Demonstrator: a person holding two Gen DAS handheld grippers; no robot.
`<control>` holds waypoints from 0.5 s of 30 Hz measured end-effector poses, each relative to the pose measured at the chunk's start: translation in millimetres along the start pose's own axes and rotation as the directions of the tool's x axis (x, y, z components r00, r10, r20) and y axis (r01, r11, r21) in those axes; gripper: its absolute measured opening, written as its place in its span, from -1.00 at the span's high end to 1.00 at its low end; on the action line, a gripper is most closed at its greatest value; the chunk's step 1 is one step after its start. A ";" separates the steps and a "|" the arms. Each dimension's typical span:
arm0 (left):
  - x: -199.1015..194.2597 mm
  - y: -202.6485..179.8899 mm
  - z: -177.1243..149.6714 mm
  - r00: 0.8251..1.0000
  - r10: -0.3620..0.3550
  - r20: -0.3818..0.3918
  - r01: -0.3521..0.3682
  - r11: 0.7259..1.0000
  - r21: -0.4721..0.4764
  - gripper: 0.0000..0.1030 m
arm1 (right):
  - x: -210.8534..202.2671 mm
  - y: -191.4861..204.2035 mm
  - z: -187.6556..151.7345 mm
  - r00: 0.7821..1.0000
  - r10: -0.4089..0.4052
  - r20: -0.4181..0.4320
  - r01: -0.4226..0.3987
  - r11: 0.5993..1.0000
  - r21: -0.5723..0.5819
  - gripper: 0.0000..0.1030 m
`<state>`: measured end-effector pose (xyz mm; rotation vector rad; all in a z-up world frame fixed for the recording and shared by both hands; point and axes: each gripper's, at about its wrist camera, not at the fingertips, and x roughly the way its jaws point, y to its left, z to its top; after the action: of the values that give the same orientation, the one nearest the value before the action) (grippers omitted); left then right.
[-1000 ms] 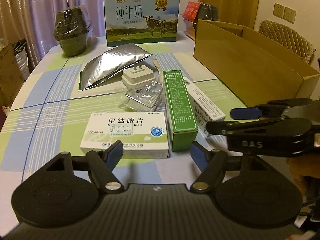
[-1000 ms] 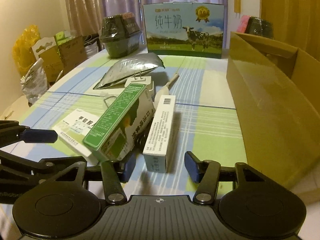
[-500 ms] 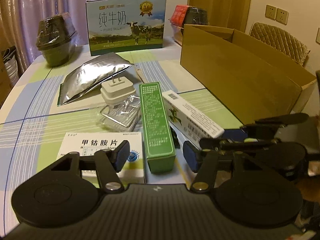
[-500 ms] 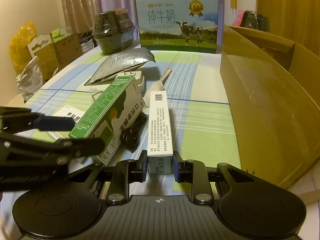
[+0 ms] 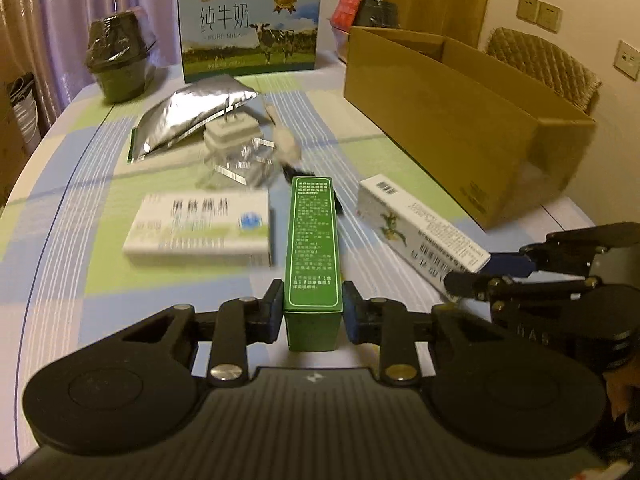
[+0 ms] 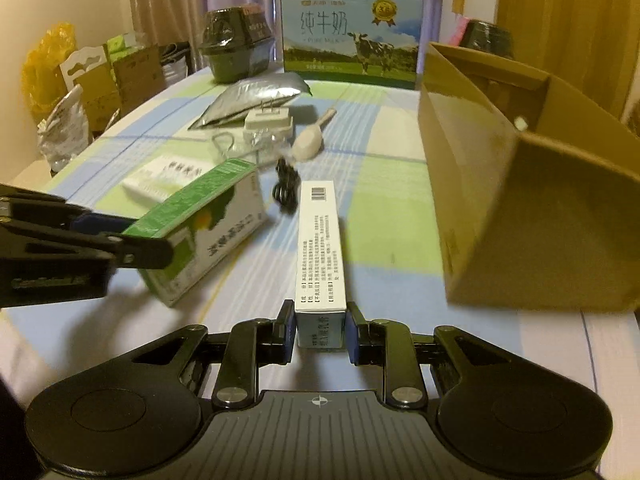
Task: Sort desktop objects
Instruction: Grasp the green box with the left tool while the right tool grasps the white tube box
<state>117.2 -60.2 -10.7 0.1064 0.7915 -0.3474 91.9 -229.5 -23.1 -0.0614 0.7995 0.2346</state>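
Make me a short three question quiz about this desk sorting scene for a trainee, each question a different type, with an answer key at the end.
1. True or false: the left gripper is closed on the long green cardboard box.
2. Multiple choice: what does the right gripper hold? A) the silver foil pouch B) the narrow white cardboard box with a barcode C) the white plastic scoop
3. Fill in: the big open brown cardboard carton lies to the ____ of the narrow white box in the right wrist view.

Key: 1 true; 2 B; 3 right
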 end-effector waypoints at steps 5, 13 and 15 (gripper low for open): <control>-24.6 -12.3 -25.5 1.000 0.025 0.016 -0.025 0.999 0.025 0.51 | -21.2 9.3 -16.7 1.000 -0.006 -0.001 0.006 1.000 0.001 0.57; -20.9 -8.3 -22.3 0.998 0.044 0.036 -0.045 0.999 0.022 0.30 | -20.8 7.2 -19.3 0.999 -0.036 0.033 0.036 0.999 0.012 0.28; -16.3 -7.7 -19.5 0.999 0.037 0.032 -0.038 0.999 0.018 0.30 | -17.8 5.9 -18.4 0.999 -0.031 0.033 0.031 0.999 0.010 0.28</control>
<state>90.7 -58.8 -12.4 0.1331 0.7543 -0.3204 65.6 -229.7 -23.0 -0.0605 0.7663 0.2016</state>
